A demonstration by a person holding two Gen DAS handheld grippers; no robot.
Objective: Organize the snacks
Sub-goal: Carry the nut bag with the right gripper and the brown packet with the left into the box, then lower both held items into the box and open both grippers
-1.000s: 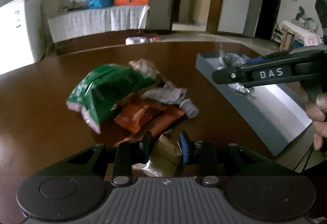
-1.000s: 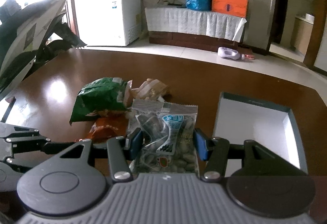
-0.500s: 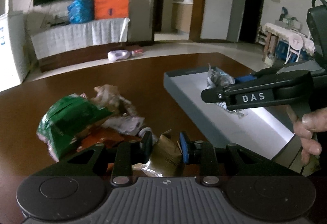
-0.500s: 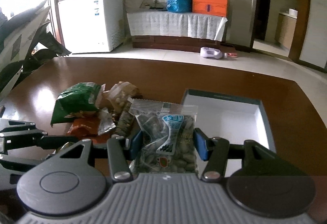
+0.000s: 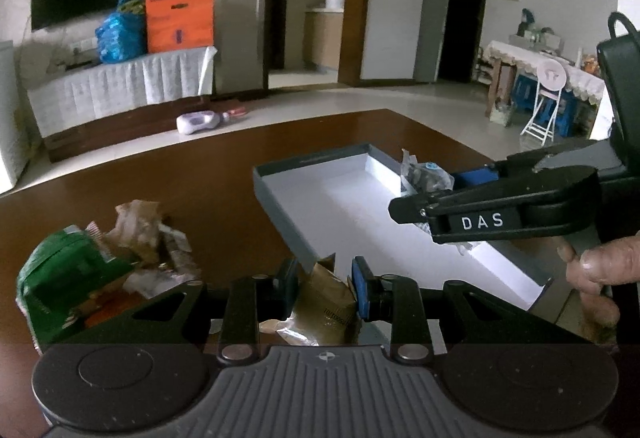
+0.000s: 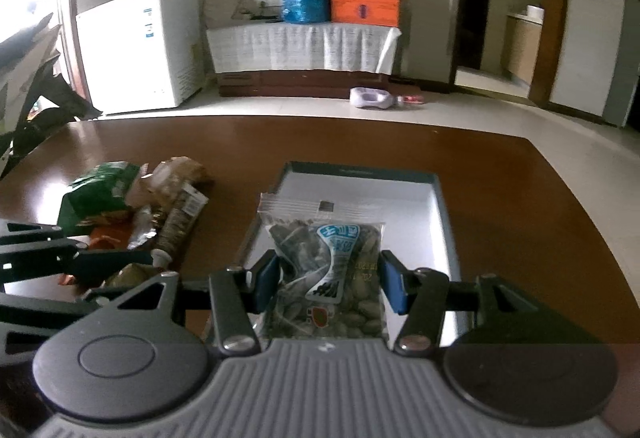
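With both packets over the box (image 6: 438,206), my right claw (image 6: 328,280) pinching nuts (image 6: 332,278) (left claw (image 5: 324,288) pinching a gold sachet (image 5: 324,302)), a careless release could miss the rim.

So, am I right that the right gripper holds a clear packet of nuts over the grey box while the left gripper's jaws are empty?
Not quite: the left gripper is not empty. The left wrist view shows its jaws shut on a crinkled gold-brown foil packet. The rest stands: the right gripper holds the clear packet of nuts over the grey box with the white inside.
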